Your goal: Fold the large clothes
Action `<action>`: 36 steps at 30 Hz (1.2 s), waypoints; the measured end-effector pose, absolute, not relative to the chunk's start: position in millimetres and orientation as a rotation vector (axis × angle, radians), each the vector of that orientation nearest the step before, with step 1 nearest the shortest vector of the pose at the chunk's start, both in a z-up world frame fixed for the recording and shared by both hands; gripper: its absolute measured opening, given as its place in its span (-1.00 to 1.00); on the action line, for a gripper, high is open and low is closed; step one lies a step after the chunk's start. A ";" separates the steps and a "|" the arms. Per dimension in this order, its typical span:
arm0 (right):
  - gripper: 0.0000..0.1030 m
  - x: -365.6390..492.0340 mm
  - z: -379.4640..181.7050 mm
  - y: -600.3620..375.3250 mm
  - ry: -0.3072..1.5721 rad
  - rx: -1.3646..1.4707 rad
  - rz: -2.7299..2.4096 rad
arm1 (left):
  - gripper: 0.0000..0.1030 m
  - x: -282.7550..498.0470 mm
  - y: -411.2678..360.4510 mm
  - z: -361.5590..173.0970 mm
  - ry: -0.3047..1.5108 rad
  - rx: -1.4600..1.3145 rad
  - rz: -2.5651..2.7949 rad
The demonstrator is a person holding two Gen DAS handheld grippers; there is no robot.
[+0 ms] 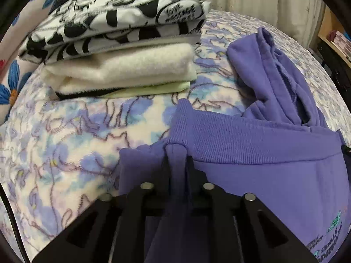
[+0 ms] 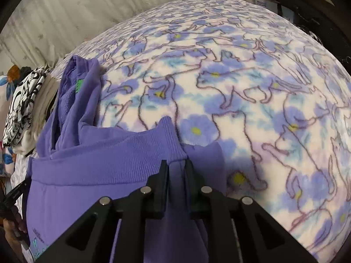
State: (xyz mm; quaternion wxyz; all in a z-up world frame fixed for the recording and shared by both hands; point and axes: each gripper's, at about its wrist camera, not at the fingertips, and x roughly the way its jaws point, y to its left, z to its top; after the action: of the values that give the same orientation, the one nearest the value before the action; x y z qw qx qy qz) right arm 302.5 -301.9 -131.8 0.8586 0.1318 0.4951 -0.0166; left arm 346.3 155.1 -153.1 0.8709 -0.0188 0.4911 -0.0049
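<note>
A: Left wrist view: my left fingers [image 1: 176, 153] nearly closed, pinching the purple hoodie [image 1: 252, 144] by its hem corner. It lies on the bed [image 1: 65, 135] ahead.

B: Right fingers [image 2: 175, 164]?

A: Same, opposite corner. Thin bites; fabric could slip and spoil the fold.
</note>
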 end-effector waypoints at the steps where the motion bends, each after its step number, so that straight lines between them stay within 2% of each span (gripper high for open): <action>1: -0.65 298.9 -125.4 -300.4 1.034 0.263 -0.047 | -0.50 342.8 153.4 -149.0 1.020 -0.014 -0.001; 4: -0.60 282.9 -98.4 -288.6 0.966 0.233 -0.058 | -0.47 326.5 148.1 -127.9 0.966 0.031 0.031; 7: -0.49 273.9 -79.4 -265.4 0.926 0.228 0.012 | -0.44 310.8 145.4 -105.9 0.893 -0.018 0.006; 10: -0.48 270.2 -73.1 -225.0 0.932 0.242 0.140 | -0.45 298.0 131.6 -93.7 0.873 -0.082 -0.077; 16: -0.48 272.2 -103.2 -129.0 1.046 0.195 0.371 | -0.44 292.4 64.8 -106.7 0.918 -0.022 -0.211; 19: -0.48 280.6 -120.3 -121.9 1.049 0.141 0.317 | -0.44 301.0 53.9 -124.8 0.953 0.029 -0.160; 21: -0.53 290.5 -126.8 -141.3 1.033 0.158 0.266 | -0.23 314.6 65.3 -136.8 0.971 0.030 -0.136; 22: -0.57 295.5 -127.4 -154.9 1.020 0.173 0.250 | 0.06 320.6 74.1 -140.6 0.971 0.011 -0.139; 23: -0.83 298.4 -128.5 -166.8 1.013 0.181 0.233 | 0.25 327.6 85.5 -142.4 0.966 -0.002 -0.113; 24: -1.00 302.1 -130.4 -181.5 1.015 0.178 0.201 | 0.26 332.2 94.9 -143.5 0.961 -0.004 -0.075; 28: -1.00 303.7 -131.9 -233.9 0.987 0.122 0.005 | 0.24 346.6 133.2 -151.6 0.981 -0.046 -0.030; 29: -1.00 302.2 -133.3 -249.6 0.989 0.135 -0.028 | 0.16 346.6 140.1 -152.9 0.984 -0.065 -0.047; 32: -1.00 295.4 -134.9 -285.5 0.991 0.198 -0.076 | 0.10 344.1 140.6 -150.5 0.977 -0.028 -0.042; 36: -0.97 283.7 -123.9 -284.8 1.005 0.202 -0.085 | 0.10 331.1 135.6 -140.2 0.978 0.017 -0.010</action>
State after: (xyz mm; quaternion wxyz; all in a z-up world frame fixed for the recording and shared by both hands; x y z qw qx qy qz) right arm 283.7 -284.8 -123.9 0.8707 0.0965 0.4805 -0.0404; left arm 331.1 135.6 -140.2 0.8829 0.0083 0.4695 -0.0047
